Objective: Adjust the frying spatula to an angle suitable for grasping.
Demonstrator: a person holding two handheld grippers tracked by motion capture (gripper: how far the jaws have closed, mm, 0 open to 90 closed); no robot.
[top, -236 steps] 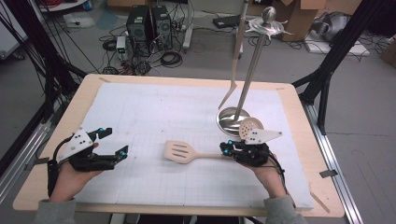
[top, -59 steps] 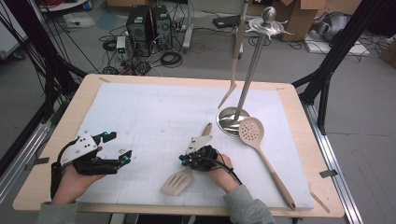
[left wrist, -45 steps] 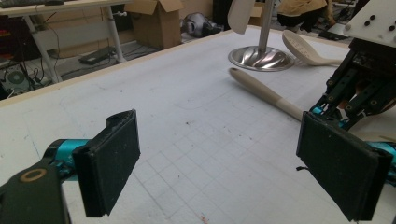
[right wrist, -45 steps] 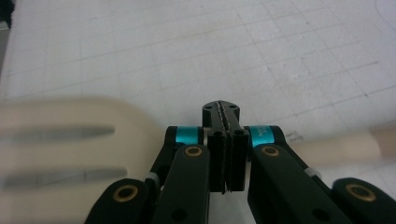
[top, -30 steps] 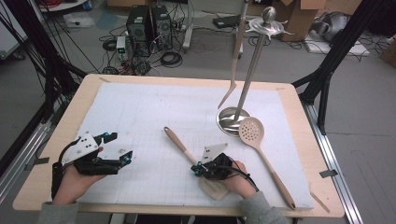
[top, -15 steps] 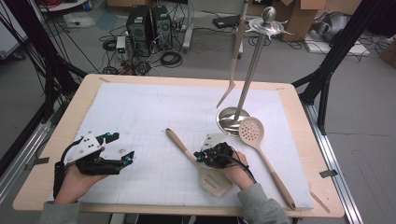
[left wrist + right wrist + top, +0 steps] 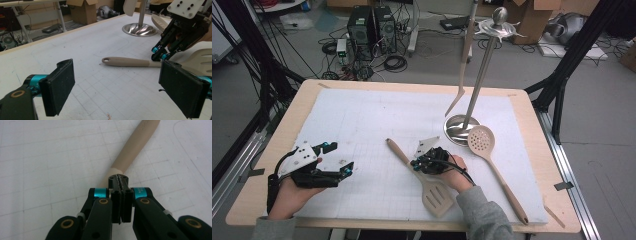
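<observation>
Clamped shut, my right gripper (image 7: 418,163) pinches the slotted spatula (image 7: 424,178) at its handle near the tabletop's front edge. It is pale wood, blade toward me. My left gripper (image 7: 120,82) rests wide open; its view shows a hanging hole in the handle's tip.

Matt wooden spatula (image 7: 422,177), glossy metal stand (image 7: 474,92)

The tabletop's (image 7: 362,115) far-left half lies open; the utensil stand (image 7: 462,131) and slotted spoon (image 7: 492,165) block the right side.
</observation>
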